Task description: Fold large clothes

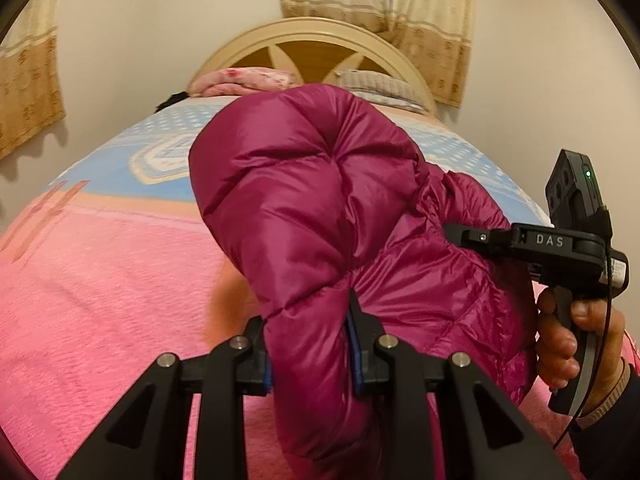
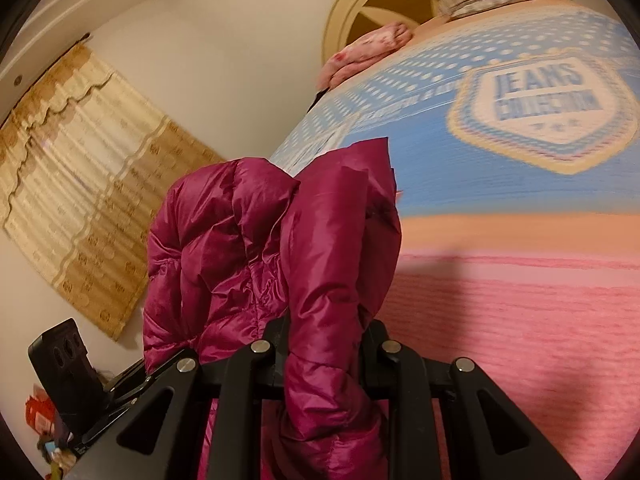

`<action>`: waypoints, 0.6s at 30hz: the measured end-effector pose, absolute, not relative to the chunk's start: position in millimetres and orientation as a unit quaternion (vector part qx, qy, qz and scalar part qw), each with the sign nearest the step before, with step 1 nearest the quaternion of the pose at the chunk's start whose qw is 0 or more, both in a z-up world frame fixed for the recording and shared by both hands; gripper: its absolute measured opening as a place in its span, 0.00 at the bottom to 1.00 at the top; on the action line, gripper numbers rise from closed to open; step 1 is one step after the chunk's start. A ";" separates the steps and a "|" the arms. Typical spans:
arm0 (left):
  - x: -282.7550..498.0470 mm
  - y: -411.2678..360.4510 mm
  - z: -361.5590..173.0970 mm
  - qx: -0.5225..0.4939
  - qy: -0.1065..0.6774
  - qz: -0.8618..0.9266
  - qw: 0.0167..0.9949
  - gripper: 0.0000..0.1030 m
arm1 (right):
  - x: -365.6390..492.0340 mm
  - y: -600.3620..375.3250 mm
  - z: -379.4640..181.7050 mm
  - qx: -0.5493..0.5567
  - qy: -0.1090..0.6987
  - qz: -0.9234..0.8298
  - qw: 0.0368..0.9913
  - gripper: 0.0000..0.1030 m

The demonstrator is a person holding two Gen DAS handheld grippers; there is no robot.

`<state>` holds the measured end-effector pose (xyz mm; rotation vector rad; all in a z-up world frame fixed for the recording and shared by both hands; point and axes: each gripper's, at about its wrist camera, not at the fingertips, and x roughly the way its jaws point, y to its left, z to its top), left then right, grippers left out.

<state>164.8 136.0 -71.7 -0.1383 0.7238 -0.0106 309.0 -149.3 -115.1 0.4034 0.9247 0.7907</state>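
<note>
A: Jacket [image 1: 304,208] — magenta, puffy, held up over the bed [image 1: 100,280], bunched between both tools. Left gripper [image 1: 308,344] pinches a thick fold of it, and right gripper [image 2: 326,344] pinches another fold.

B: What's around it?

A: A pink pillow [image 1: 244,80] and a grey one [image 1: 376,84] lie at the far end against the arched headboard [image 1: 308,40]. Curtains [image 2: 80,184] hang on the wall. In the left view the right tool sits just beside the jacket, a hand [image 1: 580,340] on its handle, and the jacket hides the middle of the bed.

B: Room to move?

A: The pink blanket [image 2: 520,340] lies bare to the near edge, and the blue part beyond it is bare too. Low in the right view there is small clutter [image 2: 40,412], too blurred to name.

B: Any writing?

A: "DAS" on the right tool, and "JEANS COLLECTION" in a badge [image 2: 544,104] on the blue cover.
</note>
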 end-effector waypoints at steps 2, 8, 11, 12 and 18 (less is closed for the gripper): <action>162.0 145.4 -72.6 -0.072 0.352 0.006 0.933 0.27 | 311.8 -129.1 -115.5 0.177 0.435 0.376 0.799 0.20; 159.4 167.3 -77.8 -0.086 0.351 0.031 0.932 0.27 | 313.5 -84.6 -118.1 0.159 0.441 0.395 0.790 0.20; 157.8 174.8 -79.1 -0.091 0.350 0.039 0.932 0.27 | 316.8 -69.9 -119.8 0.155 0.445 0.399 0.786 0.20; 158.4 177.4 -80.1 -0.092 0.350 0.041 0.931 0.27 | 316.5 -66.0 -120.1 0.154 0.446 0.400 0.785 0.20; 155.8 189.3 -91.3 -0.101 0.359 0.048 0.927 0.27 | 319.0 -44.2 -130.3 0.143 0.457 0.402 0.780 0.20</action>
